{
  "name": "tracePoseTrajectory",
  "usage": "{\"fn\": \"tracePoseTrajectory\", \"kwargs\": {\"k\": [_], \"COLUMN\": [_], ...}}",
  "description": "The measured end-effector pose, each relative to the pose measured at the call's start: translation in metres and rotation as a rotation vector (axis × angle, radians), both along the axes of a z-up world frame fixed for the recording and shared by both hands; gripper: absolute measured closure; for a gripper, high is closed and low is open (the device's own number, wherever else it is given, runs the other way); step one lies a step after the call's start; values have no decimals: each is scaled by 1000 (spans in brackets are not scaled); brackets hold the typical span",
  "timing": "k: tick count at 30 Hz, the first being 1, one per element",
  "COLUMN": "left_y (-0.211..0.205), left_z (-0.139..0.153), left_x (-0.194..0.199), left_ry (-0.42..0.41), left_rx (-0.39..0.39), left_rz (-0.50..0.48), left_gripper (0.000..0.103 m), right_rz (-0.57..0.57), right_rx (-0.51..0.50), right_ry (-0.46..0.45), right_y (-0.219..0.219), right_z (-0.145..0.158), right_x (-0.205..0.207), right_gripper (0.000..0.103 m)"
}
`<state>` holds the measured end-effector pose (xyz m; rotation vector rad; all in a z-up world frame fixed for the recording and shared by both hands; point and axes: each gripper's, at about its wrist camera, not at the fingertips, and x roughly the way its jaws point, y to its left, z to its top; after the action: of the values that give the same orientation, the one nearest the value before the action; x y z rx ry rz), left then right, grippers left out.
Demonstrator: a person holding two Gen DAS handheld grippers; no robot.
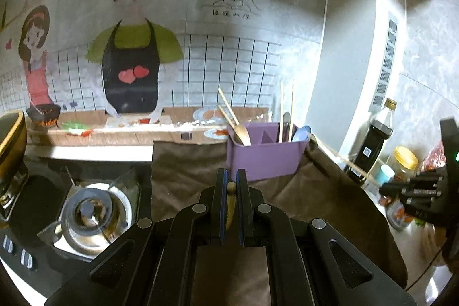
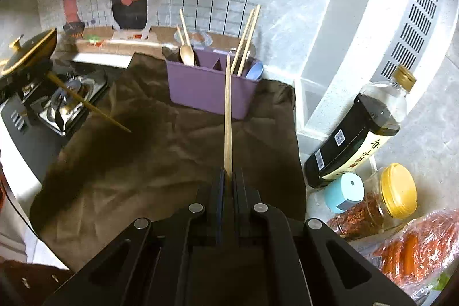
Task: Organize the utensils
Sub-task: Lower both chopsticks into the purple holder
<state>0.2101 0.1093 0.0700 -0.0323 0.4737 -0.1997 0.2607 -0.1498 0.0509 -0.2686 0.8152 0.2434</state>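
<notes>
Now each gripper's fingers (image 2: 240,185) pinch a chopstick (image 2: 228,116) between them.

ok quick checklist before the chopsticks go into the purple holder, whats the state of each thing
1. Right gripper grip on its chopstick: ok, jaws shut on the near end, stick pointing straight at the purple holder.
2. Left gripper grip on its chopstick: ok, jaws shut on it; from the right wrist view most of the stick sticks out past the gripper, tilted down over the brown cloth.
3. Holder upright on the cloth: ok.
4. Room in the chopstick compartment: cannot tell; two chopsticks already lean there beside a blue spoon.
5. Wooden spoons kept in the separate left compartment: ok.
6. Path clear of the sauce bottle: ok, off to the right.
</notes>
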Motion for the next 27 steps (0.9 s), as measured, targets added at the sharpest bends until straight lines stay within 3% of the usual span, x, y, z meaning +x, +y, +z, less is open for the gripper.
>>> {"fn": "tracePoseTrajectory", "kwargs": {"k": [6, 15, 27], "left_y": [0, 3, 6], "left_z": [-4, -5, 10], "left_x": [-3, -7, -3], "left_ry": [4, 11, -12], "left_rx": [7, -2, -28], "left_rz": [-3, -2, -11], "left_gripper": [97, 97, 97], "right_rz": [-1, -23, 8], "right_rx": [34, 13, 3], "right_ry": [78, 99, -55], "right_y": [-8, -12, -7], "right_z": [-38, -58, 27], "right_x": [-11, -24, -13], "right_gripper": [99, 99, 99]}}
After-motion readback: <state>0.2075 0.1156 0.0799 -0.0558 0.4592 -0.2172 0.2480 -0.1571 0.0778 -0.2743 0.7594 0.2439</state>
